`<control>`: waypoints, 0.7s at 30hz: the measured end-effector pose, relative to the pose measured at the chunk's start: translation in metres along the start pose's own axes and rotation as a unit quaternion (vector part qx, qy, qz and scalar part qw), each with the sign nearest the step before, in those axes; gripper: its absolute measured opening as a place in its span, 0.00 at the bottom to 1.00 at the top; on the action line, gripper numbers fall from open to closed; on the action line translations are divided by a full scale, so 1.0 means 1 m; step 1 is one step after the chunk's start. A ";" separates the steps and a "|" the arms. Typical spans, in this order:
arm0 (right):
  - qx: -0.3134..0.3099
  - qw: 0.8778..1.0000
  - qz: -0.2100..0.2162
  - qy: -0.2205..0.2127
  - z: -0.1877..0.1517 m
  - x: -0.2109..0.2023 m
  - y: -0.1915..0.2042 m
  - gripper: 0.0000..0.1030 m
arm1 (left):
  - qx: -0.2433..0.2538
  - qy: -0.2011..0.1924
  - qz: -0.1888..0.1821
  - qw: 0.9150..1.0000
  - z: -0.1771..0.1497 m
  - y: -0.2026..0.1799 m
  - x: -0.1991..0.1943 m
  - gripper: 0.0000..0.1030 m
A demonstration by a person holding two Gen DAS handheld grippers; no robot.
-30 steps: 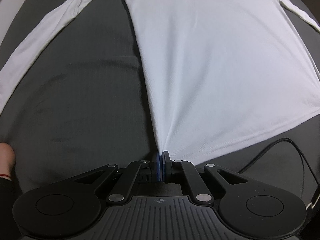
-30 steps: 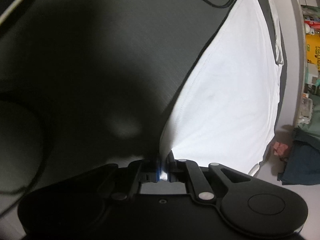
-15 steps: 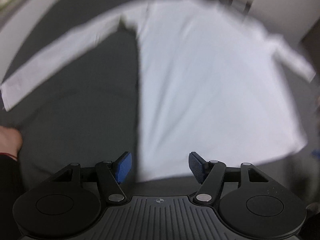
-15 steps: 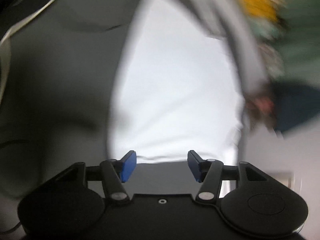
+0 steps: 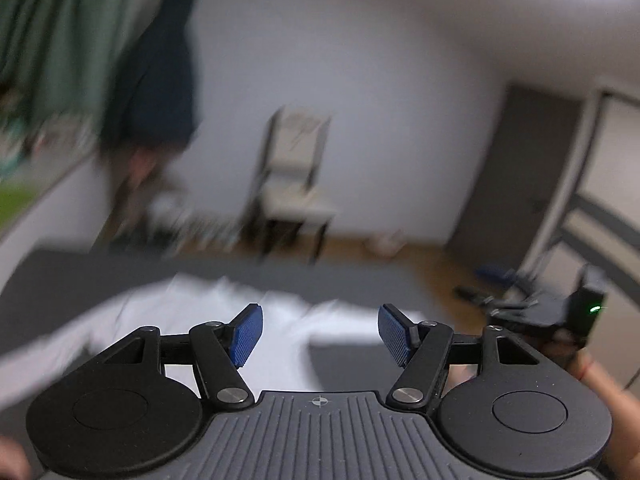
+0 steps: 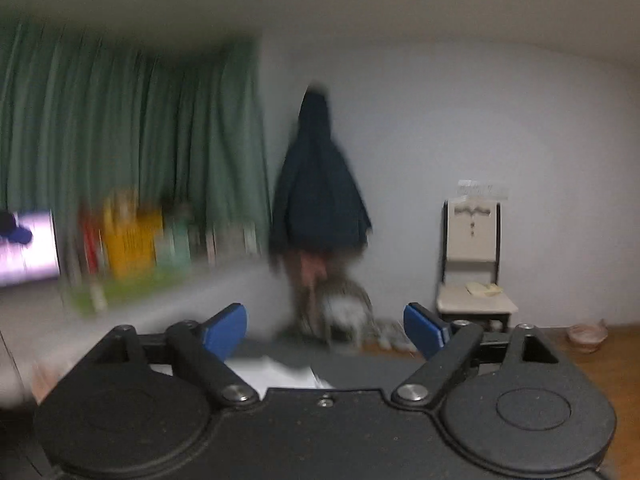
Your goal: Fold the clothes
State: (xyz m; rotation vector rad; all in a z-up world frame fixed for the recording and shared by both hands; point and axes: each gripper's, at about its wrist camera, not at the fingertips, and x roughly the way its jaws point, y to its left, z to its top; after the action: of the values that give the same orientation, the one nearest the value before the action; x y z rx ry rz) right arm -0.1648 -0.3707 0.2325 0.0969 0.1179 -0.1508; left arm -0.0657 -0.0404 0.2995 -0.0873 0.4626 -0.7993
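A white long-sleeved shirt [image 5: 168, 316] lies spread on the dark grey surface [image 5: 80, 272], blurred, below and beyond my left gripper [image 5: 320, 334]. The left gripper is open and empty, raised and tilted up toward the room. My right gripper [image 6: 325, 330] is open and empty too, also raised; only a small white patch of the shirt [image 6: 276, 376] shows under it. In the left wrist view the right gripper's body [image 5: 560, 316] and the hand holding it appear at the right edge.
A chair [image 5: 296, 184] stands against the white wall beyond the surface; it also shows in the right wrist view [image 6: 472, 272]. A dark coat [image 6: 320, 184] hangs on the wall beside green curtains [image 6: 128, 136]. A shelf with colourful items [image 6: 132, 240] is at the left. Wooden floor [image 6: 592, 364] lies to the right.
Both grippers have let go of the shirt's hem, opened, and lifted away, swinging up from the shirt toward the room.
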 end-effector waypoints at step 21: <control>0.147 0.971 -0.182 0.048 0.032 -0.019 -0.117 1.00 | -0.066 -0.102 -0.268 0.956 0.045 -0.072 0.047 0.97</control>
State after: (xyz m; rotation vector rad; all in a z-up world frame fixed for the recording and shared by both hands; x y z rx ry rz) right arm -0.1980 -0.4862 0.2558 0.3796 0.2091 -0.5308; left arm -0.0659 -0.1288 0.3407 -0.4300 0.2951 -1.2767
